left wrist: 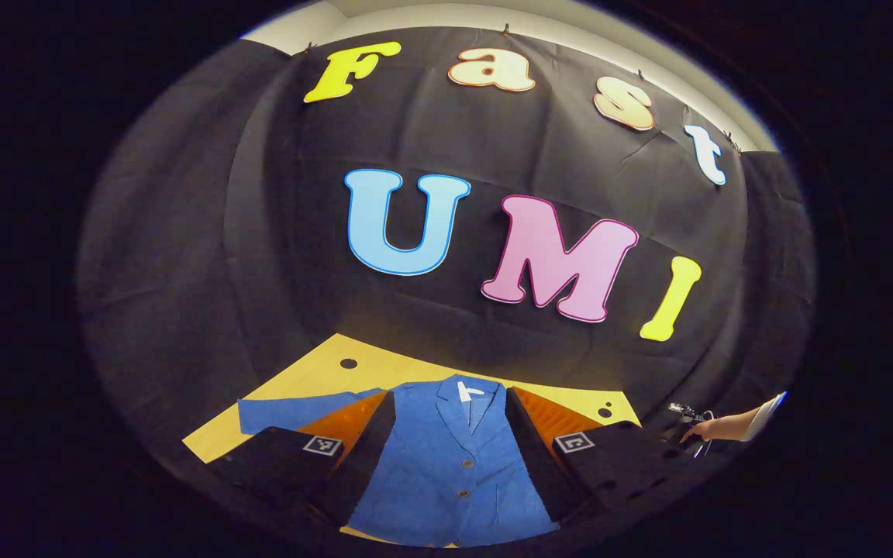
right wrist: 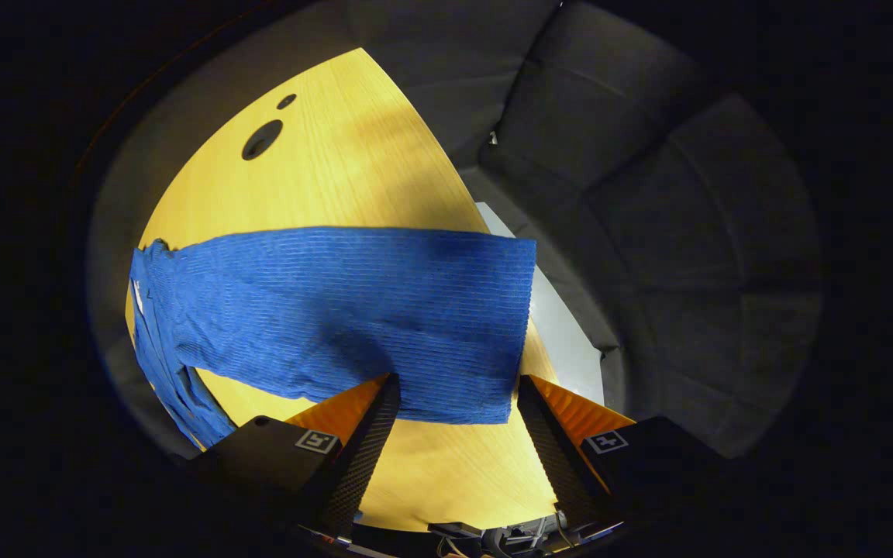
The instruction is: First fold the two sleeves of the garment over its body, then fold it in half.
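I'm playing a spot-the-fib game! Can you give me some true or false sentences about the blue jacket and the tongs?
1. The jacket is blue. True.
2. The jacket lies on a red table. False: the table is yellow wood.
3. In the left gripper view, the left tongs are wide open, with the jacket's front seen between their fingers. True.
4. The right tongs are squeezing the sleeve. False: they are open, and the sleeve lies flat on the table just ahead of them.
5. The sleeve in the right gripper view is already folded over the jacket's body. False: it stretches straight out sideways across the table.
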A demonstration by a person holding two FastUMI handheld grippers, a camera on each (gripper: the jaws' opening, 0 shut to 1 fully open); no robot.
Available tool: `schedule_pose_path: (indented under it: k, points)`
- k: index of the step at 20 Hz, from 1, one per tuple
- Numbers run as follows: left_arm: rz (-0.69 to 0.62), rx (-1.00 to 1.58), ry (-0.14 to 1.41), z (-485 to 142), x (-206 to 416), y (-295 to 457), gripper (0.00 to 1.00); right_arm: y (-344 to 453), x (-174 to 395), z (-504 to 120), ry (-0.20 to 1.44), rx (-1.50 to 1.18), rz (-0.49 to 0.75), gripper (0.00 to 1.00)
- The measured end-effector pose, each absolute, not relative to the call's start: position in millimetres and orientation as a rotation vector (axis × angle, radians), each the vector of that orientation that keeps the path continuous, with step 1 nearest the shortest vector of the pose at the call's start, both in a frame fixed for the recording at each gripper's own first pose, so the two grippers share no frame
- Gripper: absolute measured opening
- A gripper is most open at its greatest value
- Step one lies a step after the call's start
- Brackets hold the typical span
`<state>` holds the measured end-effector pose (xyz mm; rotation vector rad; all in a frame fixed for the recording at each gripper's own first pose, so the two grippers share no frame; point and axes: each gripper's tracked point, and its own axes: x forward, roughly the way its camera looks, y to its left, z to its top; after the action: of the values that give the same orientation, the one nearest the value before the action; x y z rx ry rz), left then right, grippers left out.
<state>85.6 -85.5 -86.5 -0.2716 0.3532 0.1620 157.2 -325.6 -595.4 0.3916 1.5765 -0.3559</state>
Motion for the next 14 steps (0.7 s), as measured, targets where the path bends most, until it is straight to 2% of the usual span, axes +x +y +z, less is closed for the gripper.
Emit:
schedule_pose_path:
  k: [4, 9, 12, 13, 14]
  points:
    - [0.179, -0.247, 0.345, -85, 84, -90, 0.82, -321, 157, -595, 1.581, 0.413, -0.368, 0.97]
    - [0.179, -0.258, 0.356, -89, 76, -92, 0.82, -294, 166, -596, 1.555, 0.48, -0.309, 0.09]
    - [0.187, -0.243, 0.341, -88, 68, -80, 0.82, -288, 180, -573, 1.462, 0.518, -0.289, 0.05]
    - [0.183, -0.247, 0.335, -88, 67, -76, 0.82, -291, 187, -560, 1.421, 0.52, -0.298, 0.17]
    - [0.173, -0.256, 0.326, -88, 65, -72, 0.82, -292, 195, -544, 1.377, 0.511, -0.302, 0.05]
